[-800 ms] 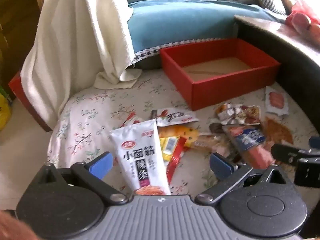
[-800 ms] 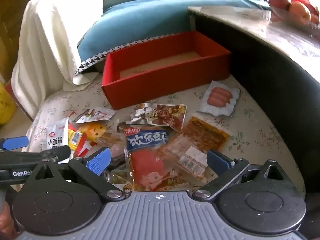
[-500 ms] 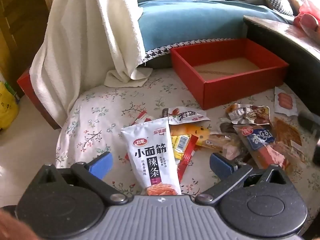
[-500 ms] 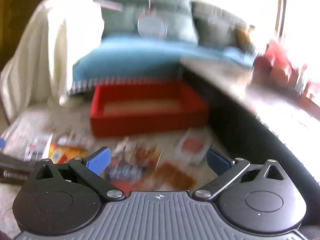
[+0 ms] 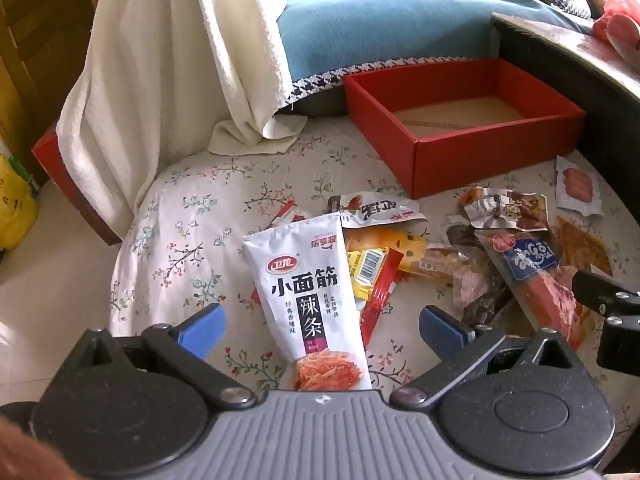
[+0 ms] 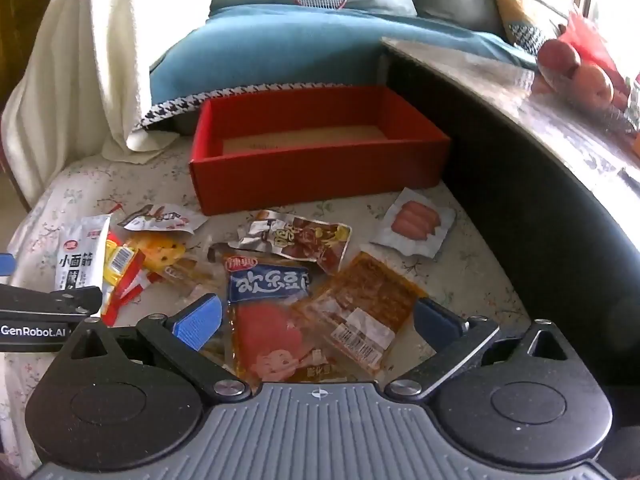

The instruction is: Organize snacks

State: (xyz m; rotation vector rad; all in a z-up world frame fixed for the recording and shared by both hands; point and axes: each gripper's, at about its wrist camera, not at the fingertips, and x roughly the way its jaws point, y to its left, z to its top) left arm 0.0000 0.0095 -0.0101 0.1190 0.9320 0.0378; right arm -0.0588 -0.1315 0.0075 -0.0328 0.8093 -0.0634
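Several snack packets lie scattered on a floral cloth (image 5: 188,240). A white spicy-strip packet (image 5: 308,300) lies between the fingers of my open left gripper (image 5: 322,322), above it. An empty red box (image 5: 460,120) stands behind the pile; it also shows in the right wrist view (image 6: 316,148). My open right gripper (image 6: 316,320) hovers over a blue-and-red bean packet (image 6: 268,308) and an orange packet (image 6: 360,304). A sausage packet (image 6: 414,222) lies apart at the right. The right gripper's side shows in the left wrist view (image 5: 608,312).
A white towel (image 5: 172,60) hangs at the left over a blue cushion (image 5: 380,16). A dark curved table (image 6: 540,160) with fruit (image 6: 576,72) rises at the right. The floral cloth's edge drops to the floor at the left.
My left gripper has drawn back slightly. My right gripper swung up and away in a blur, then came back down over the bean packet. No packet has moved.
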